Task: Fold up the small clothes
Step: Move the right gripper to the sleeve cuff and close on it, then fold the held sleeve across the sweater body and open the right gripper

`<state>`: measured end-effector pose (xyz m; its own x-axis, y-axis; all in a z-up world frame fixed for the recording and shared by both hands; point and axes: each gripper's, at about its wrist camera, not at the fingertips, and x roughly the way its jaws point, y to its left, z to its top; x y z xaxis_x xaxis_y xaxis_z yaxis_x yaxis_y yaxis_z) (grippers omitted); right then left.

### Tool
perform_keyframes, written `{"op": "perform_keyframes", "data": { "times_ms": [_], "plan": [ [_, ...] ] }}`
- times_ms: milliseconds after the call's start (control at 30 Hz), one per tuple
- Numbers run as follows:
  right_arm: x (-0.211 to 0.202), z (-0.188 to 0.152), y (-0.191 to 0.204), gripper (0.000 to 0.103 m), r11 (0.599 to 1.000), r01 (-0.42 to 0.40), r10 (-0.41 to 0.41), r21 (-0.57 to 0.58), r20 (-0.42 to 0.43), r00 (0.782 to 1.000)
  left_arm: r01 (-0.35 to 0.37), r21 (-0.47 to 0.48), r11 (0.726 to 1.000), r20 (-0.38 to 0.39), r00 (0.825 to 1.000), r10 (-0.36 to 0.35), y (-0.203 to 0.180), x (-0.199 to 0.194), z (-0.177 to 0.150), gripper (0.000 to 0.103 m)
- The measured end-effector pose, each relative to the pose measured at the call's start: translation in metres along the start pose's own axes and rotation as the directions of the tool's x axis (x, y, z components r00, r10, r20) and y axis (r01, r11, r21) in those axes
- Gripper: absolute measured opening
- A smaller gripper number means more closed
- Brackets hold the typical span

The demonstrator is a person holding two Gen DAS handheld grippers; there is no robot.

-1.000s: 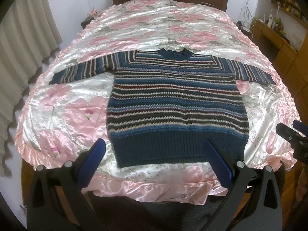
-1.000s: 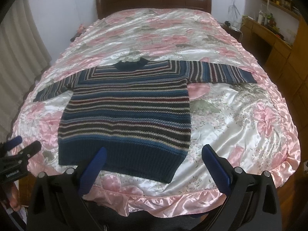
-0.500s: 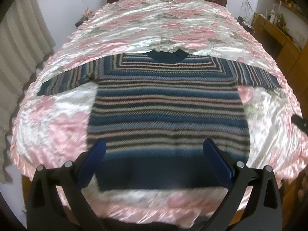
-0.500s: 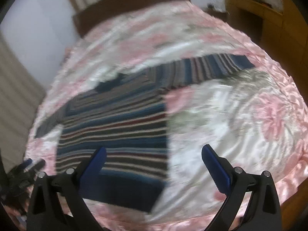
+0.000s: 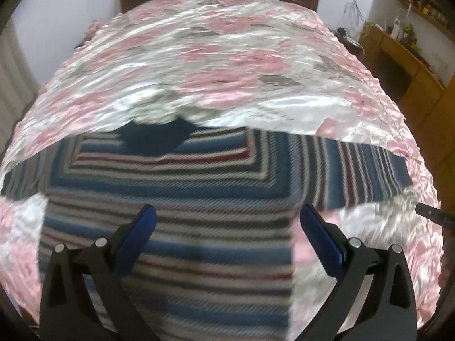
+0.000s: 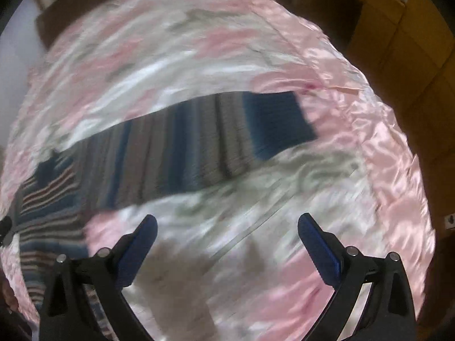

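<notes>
Across the lower half of the left wrist frame, the striped sweater [image 5: 182,199] lies flat on a pink floral satin bedspread [image 5: 227,65]. The left gripper [image 5: 227,227] hangs over its chest, jaws spread wide, holding nothing. The right gripper [image 6: 227,233], equally wide and empty, hovers over bare bedspread below what looks, through blur, like the sleeve [image 6: 216,139].
</notes>
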<state>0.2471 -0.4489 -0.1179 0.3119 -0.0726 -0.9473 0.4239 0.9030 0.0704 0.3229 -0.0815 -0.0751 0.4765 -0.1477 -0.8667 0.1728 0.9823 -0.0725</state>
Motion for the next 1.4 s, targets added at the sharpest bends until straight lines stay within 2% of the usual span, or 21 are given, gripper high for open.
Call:
{"op": "perform_keyframes", "data": {
  "times_ms": [133, 300, 467, 533, 567, 633, 667, 700, 767, 967, 1167, 1300, 1400],
  "plan": [
    [0.037, 0.035, -0.038, 0.099, 1.000, -0.002, 0.003, 0.023, -0.068, 0.998, 0.043, -0.009, 0.999, -0.039, 0.998, -0.043, -0.038, 0.038, 0.025, 0.100],
    [0.071, 0.063, -0.073, 0.099, 0.995, -0.055, 0.064, 0.077, -0.106, 0.992, 0.043, 0.018, 0.999, -0.048, 0.998, -0.042, -0.071, 0.065, 0.039, 0.100],
    [0.098, 0.077, -0.082, 0.098, 0.985, -0.112, 0.130, 0.131, -0.139, 0.982, 0.041, 0.026, 0.999, -0.046, 0.998, -0.040, -0.073, 0.074, 0.040, 0.100],
    [0.109, 0.080, -0.083, 0.088, 0.984, -0.110, 0.131, 0.139, -0.151, 0.980, 0.031, 0.033, 0.999, -0.049, 0.998, -0.029, -0.066, 0.077, 0.040, 0.100],
    [0.114, 0.079, -0.082, 0.078, 0.986, -0.097, 0.119, 0.139, -0.162, 0.979, 0.021, 0.037, 0.999, -0.052, 0.998, -0.019, -0.062, 0.079, 0.039, 0.100],
    [0.115, 0.078, -0.079, 0.065, 0.990, -0.073, 0.093, 0.124, -0.166, 0.982, 0.003, 0.032, 0.999, -0.062, 0.998, -0.001, -0.050, 0.084, 0.040, 0.100],
    [0.114, 0.078, -0.076, 0.050, 0.991, -0.079, 0.096, 0.111, -0.160, 0.983, -0.005, 0.022, 1.000, -0.064, 0.998, 0.006, -0.044, 0.085, 0.041, 0.100],
    [0.110, 0.078, -0.072, 0.028, 0.990, -0.103, 0.116, 0.096, -0.151, 0.982, -0.015, 0.003, 1.000, -0.068, 0.998, 0.016, -0.035, 0.087, 0.042, 0.100],
    [0.103, 0.079, -0.064, 0.009, 0.986, -0.137, 0.150, 0.093, -0.143, 0.978, -0.023, -0.021, 1.000, -0.079, 0.997, 0.022, -0.024, 0.090, 0.043, 0.100],
    [0.061, 0.082, -0.017, 0.009, 0.998, -0.026, 0.023, -0.061, -0.047, 0.999, -0.013, -0.046, 0.999, -0.080, 0.997, 0.010, 0.003, 0.082, 0.045, 0.100],
    [0.020, 0.077, 0.069, 0.009, 0.969, -0.095, 0.103, -0.228, 0.024, 0.994, -0.009, -0.059, 0.998, -0.058, 0.998, 0.006, 0.037, 0.063, 0.046, 0.100],
    [0.014, 0.069, 0.142, 0.009, 0.935, -0.158, 0.170, -0.317, 0.010, 0.985, -0.026, -0.089, 0.996, -0.058, 0.998, 0.021, 0.069, 0.057, 0.044, 0.100],
    [0.021, 0.060, 0.190, 0.009, 0.912, -0.166, 0.173, -0.375, -0.015, 0.985, -0.037, -0.118, 0.992, -0.062, 0.998, 0.030, 0.092, 0.055, 0.043, 0.100]
  ]
}}
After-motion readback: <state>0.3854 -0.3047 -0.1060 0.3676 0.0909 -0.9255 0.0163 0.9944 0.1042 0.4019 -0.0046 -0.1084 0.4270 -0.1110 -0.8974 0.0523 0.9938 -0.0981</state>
